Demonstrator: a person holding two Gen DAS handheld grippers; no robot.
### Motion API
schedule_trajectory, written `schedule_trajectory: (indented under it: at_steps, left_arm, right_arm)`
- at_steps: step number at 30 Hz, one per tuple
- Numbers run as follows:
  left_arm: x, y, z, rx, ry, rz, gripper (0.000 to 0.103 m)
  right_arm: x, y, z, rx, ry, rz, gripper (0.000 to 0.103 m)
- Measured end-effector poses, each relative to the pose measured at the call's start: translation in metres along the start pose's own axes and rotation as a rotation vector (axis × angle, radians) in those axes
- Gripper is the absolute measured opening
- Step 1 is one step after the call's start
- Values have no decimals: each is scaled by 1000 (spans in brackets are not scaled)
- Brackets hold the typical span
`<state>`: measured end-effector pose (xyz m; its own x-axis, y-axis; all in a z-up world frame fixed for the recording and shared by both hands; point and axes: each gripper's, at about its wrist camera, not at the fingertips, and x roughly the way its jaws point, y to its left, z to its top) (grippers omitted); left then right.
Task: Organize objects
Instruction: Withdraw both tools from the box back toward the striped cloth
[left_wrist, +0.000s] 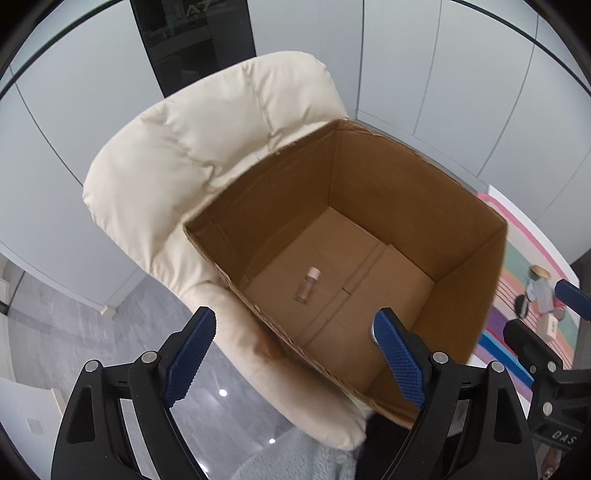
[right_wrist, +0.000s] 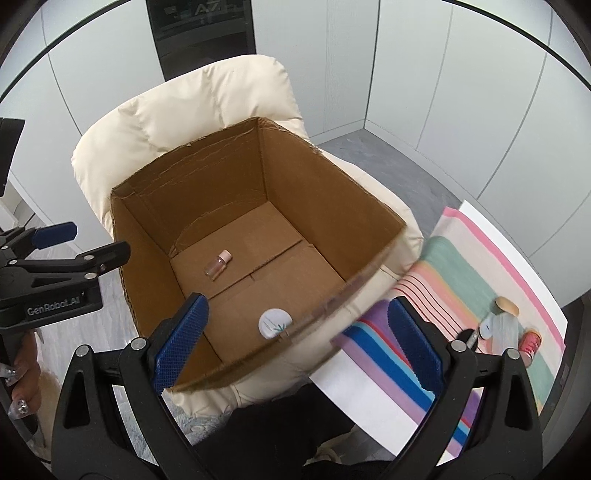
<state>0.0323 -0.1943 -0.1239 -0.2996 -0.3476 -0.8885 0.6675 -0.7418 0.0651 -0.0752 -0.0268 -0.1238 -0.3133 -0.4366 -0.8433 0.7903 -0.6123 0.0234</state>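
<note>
Blue pads: your left gripper (left_wrist: 293, 354) and right gripper (right_wrist: 299, 341) are both spread wide, nothing pinched.
Box: cardboard box (right_wrist: 306, 177) mid-frame on the cream chair (right_wrist: 207, 96).
Inside: small vial (right_wrist: 218, 263) lying flat; white round lid (right_wrist: 274, 322) near the front wall.
Right edge: striped cloth (right_wrist: 458, 254) with more bits.

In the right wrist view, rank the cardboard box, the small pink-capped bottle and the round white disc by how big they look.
Largest to smallest:
1. cardboard box
2. round white disc
3. pink-capped bottle
The disc lies nearer the camera, so its edge over the bottle is unsure.
</note>
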Motion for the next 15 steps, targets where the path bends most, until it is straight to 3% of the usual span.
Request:
schedule_trajectory:
  at_steps: [8, 15]
  left_arm:
    - [-31, -9, -30, 64, -36, -19, 89]
    - [-43, -25, -59, 116, -7, -84, 89]
  right_arm:
    - [-31, -16, -30, 72, 7, -12, 99]
    - [-59, -21, -69, 120, 10, 3, 99]
